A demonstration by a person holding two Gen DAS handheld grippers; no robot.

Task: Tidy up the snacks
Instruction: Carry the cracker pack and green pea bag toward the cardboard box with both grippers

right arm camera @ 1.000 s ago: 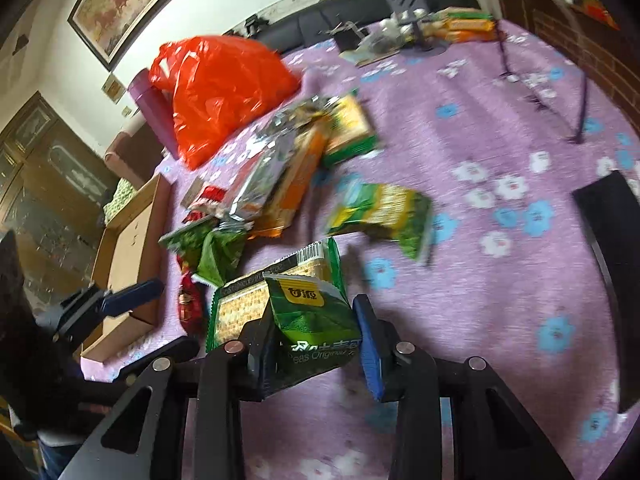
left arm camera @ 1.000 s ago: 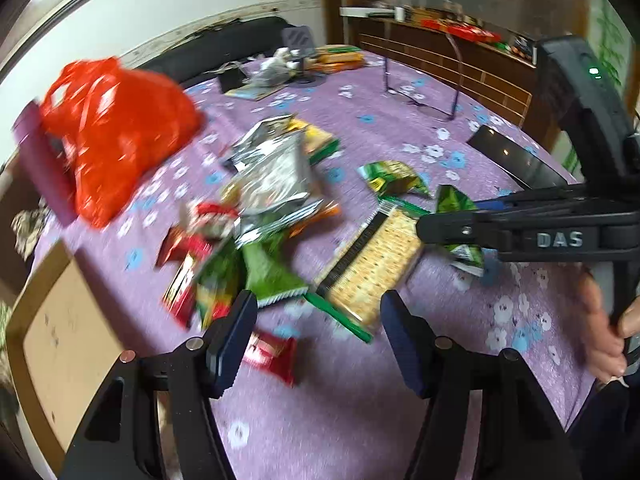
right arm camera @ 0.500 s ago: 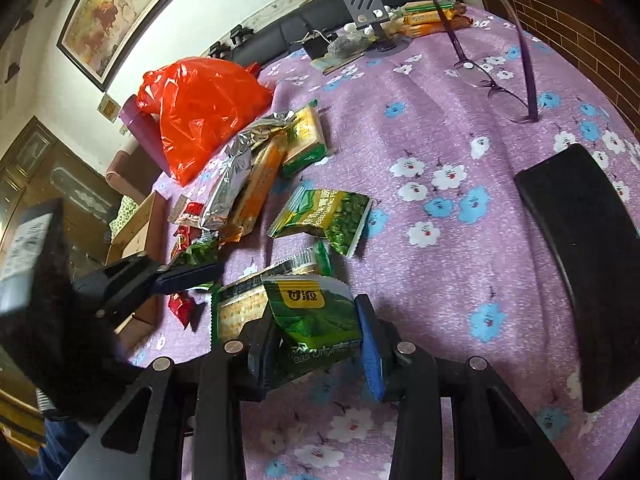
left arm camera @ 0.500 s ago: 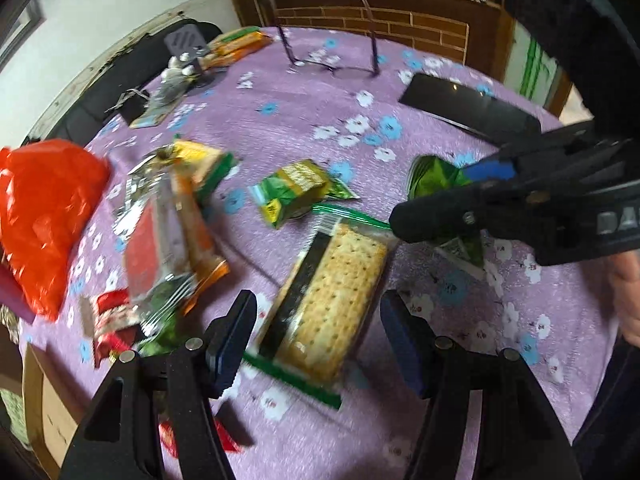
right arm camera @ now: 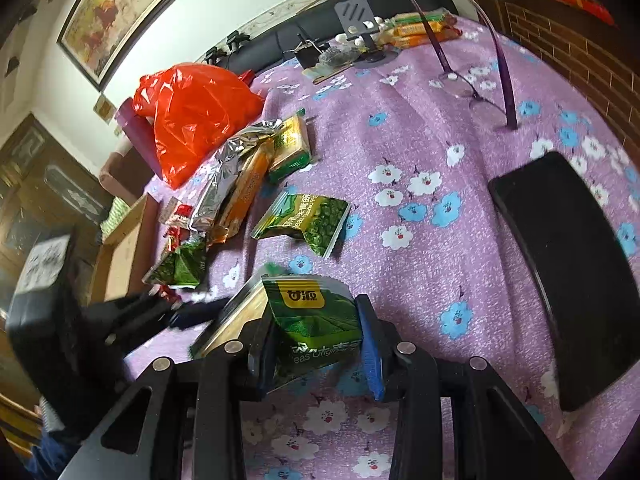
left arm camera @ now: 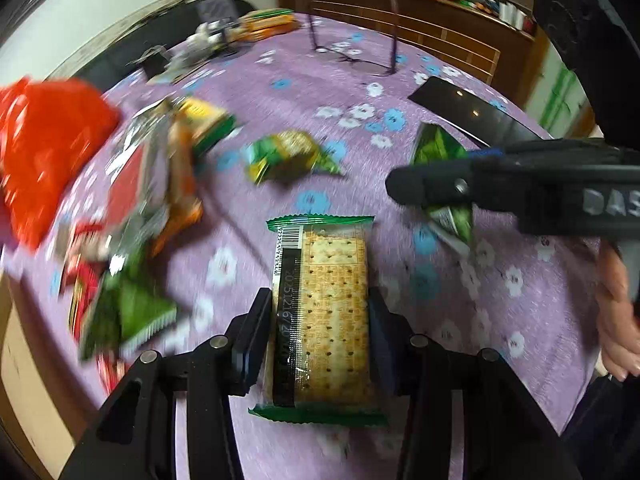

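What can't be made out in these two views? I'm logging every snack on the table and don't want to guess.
- Left wrist view: the snack pile at left is motion-blurred; its labels can't be read.
- Left wrist view: the right gripper covers the middle of the green pea packet.
- Right wrist view: that packet hides most of the cracker pack.
- Right wrist view: the cardboard box interior is out of sight.
- Both views: the orange bag hides its contents.

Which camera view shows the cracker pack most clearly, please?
The left wrist view: the cracker pack lies whole between the left hand-held gripper's fingers, barcode and crackers visible. The right wrist view shows only its blurred edge behind a green pea bag.
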